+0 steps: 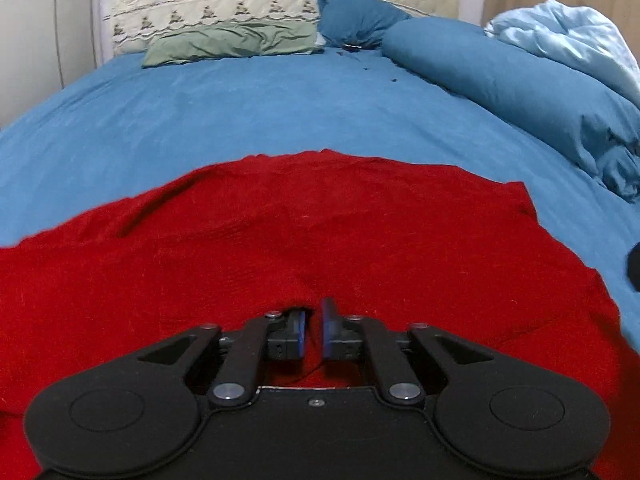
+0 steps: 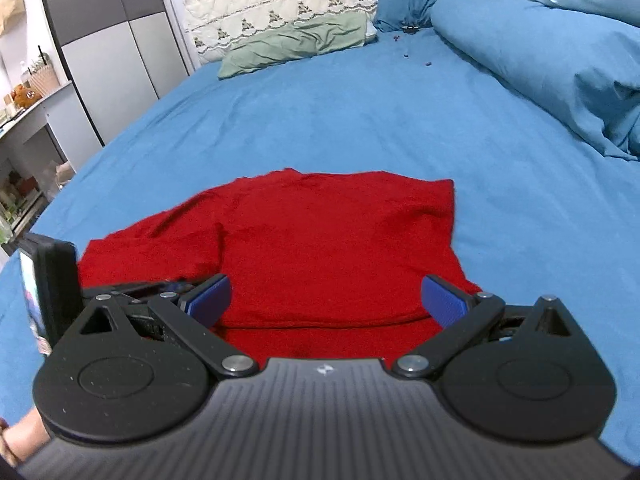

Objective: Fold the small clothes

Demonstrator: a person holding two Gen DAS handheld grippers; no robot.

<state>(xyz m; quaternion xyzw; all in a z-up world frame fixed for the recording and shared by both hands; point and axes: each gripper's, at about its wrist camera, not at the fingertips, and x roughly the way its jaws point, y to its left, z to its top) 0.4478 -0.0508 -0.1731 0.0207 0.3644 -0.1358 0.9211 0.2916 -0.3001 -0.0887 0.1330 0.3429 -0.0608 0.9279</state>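
A red knit garment [image 1: 304, 240] lies spread on the blue bed sheet [image 1: 240, 112]. It also shows in the right wrist view [image 2: 328, 240], with a sleeve out to the left and a folded hem edge near me. My left gripper [image 1: 314, 322] sits low on the red cloth, its blue pads nearly together with a fold of the cloth pinched between them. My right gripper [image 2: 326, 300] is open wide just above the garment's near edge, with nothing between its blue pads [image 2: 444, 300]. The left gripper's body [image 2: 132, 296] shows at the left of the right wrist view.
A green pillow [image 1: 236, 42] and a cream quilted headboard [image 1: 224, 4] are at the far end. A rolled blue duvet [image 1: 512, 80] and a pale blue blanket [image 1: 568, 36] lie along the right. A grey wardrobe [image 2: 108, 40] and shelves [image 2: 28, 120] stand left of the bed.
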